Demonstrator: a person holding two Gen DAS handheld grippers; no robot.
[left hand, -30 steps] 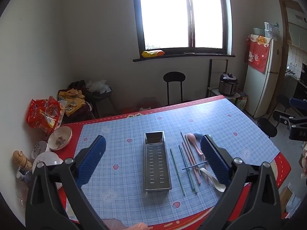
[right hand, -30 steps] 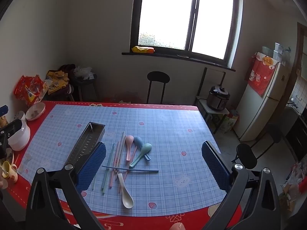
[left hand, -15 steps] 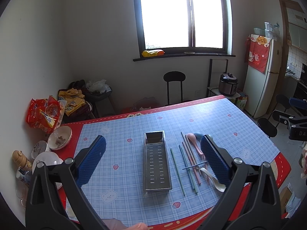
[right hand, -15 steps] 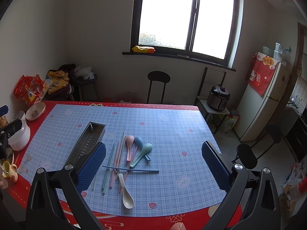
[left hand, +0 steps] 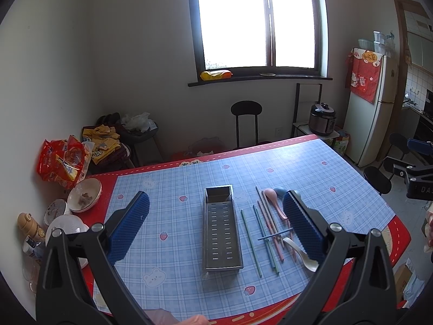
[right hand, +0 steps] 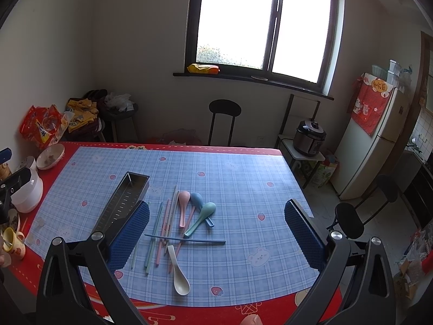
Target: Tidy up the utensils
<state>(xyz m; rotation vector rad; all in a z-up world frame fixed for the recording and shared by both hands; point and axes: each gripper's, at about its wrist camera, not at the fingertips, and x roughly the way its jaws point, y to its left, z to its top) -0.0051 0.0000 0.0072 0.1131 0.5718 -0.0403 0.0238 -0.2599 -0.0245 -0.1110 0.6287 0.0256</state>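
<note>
A long perforated metal utensil tray [left hand: 222, 230] lies empty on the blue checked tablecloth; it also shows in the right wrist view [right hand: 121, 203]. To its right lie several chopsticks [left hand: 259, 233] and spoons: pink [right hand: 184, 201], blue [right hand: 197, 200], green [right hand: 204, 214] and white [right hand: 180, 273]. A blue chopstick [right hand: 186, 239] lies across the others. My left gripper [left hand: 216, 224] is open and empty, held above the tray. My right gripper [right hand: 216, 230] is open and empty, held above the utensils.
Bowls [left hand: 84, 195] and a snack bag [left hand: 62, 159] sit at the table's left edge. A white pot [right hand: 27, 192] and a yellow mug [right hand: 13, 241] stand at the left. A black stool [left hand: 246, 122], a rice cooker [left hand: 322, 119] and a fridge [left hand: 368, 113] stand beyond the table.
</note>
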